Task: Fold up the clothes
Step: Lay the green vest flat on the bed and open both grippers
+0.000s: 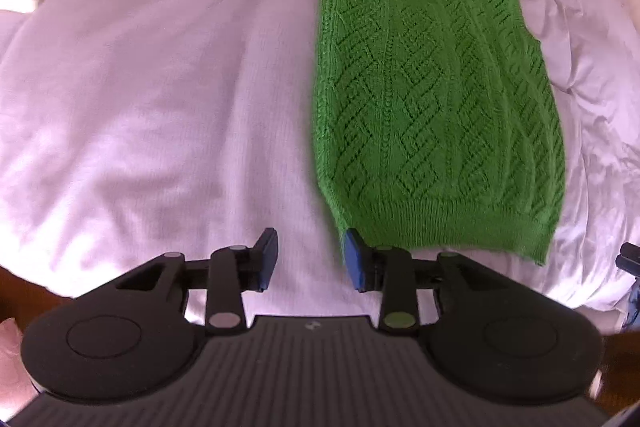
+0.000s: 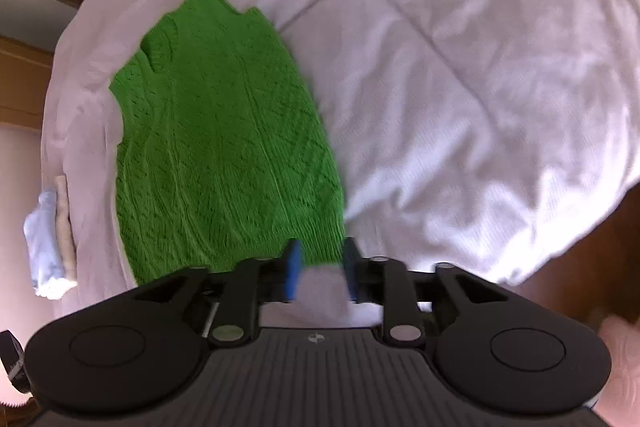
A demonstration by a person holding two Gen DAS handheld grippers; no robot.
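Garment: one green knit vest [image 1: 432,95], spread flat, hem toward the grippers, neck away; looks already narrowed lengthwise, probably so the next fold can go hem to neck.
Vest position: on the white duvet [image 1: 160,87], toward its near edge; ahead and to the right in the left wrist view, ahead and to the left in the right wrist view [image 2: 224,155], so lying between the two tools.
Left gripper [image 1: 310,259]: jaws well apart, nothing held; right blue pad [image 1: 356,263] just at the vest's near-left hem corner, left pad [image 1: 269,255] over bare duvet; likely lined up to take that corner.
Right gripper [image 2: 319,271]: jaws moderately apart, nothing clamped; hem's near-right corner just ahead of the left pad [image 2: 293,267], pale bedding visible in the gap; contact with the knit impossible to confirm through the blur.
Reason for placement: one tool per hem corner, judged as preparation for lifting the hem evenly.
Count, garments laid out for folding: one.
Count, grippers: two, four blue pads in all.
Count, side pile: one small stack of pale blue and white fabric [image 2: 44,239] off the duvet's edge in the right view; number of pieces not clear.
Fold progress: crosswise fold not yet begun.
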